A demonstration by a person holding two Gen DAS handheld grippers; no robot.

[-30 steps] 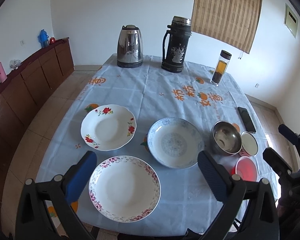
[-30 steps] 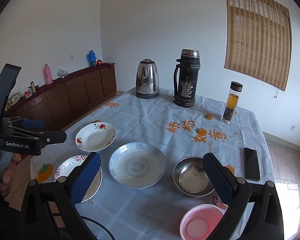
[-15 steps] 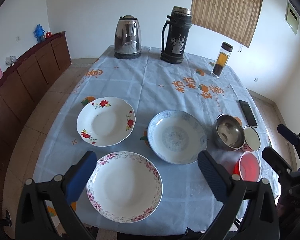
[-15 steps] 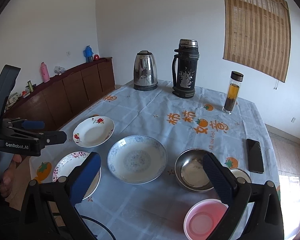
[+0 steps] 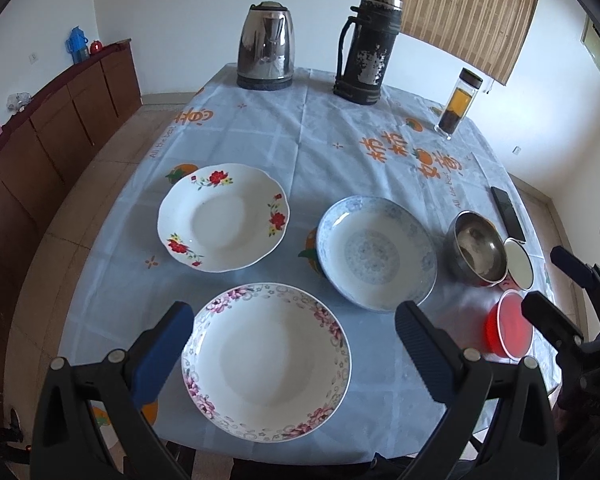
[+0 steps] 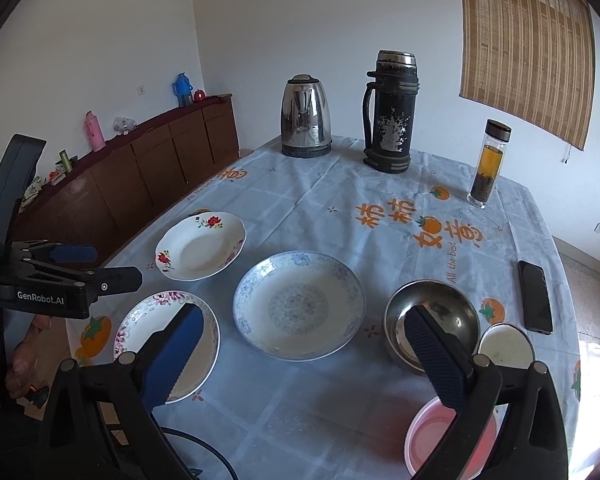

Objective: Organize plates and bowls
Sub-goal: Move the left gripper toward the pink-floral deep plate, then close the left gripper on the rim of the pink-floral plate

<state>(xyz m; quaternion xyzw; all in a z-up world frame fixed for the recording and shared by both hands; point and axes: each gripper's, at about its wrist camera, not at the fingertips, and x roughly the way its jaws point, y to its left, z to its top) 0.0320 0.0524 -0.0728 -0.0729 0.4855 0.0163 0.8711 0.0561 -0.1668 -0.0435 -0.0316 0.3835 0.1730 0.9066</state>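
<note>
Both grippers, left gripper (image 5: 290,336) and right gripper (image 6: 306,350), are released and hold nothing. The pink-rimmed plate (image 5: 266,360) lies at the near edge of the table (image 5: 340,128), below the left gripper. Risk: a shallow rim grasp lets the glazed plate slip off the edge.

White lettering "GenRobot.AI" stands on the black body of the left gripper (image 6: 96,270), seen at the left edge of the right wrist view. The pale blue checked tablecloth (image 6: 340,200) carries orange printed Chinese characters "柿柿如意" among small orange persimmon pictures, with the slanted grey English line "All the best" beside them; the same line and further orange characters repeat near its far left edge.
</note>
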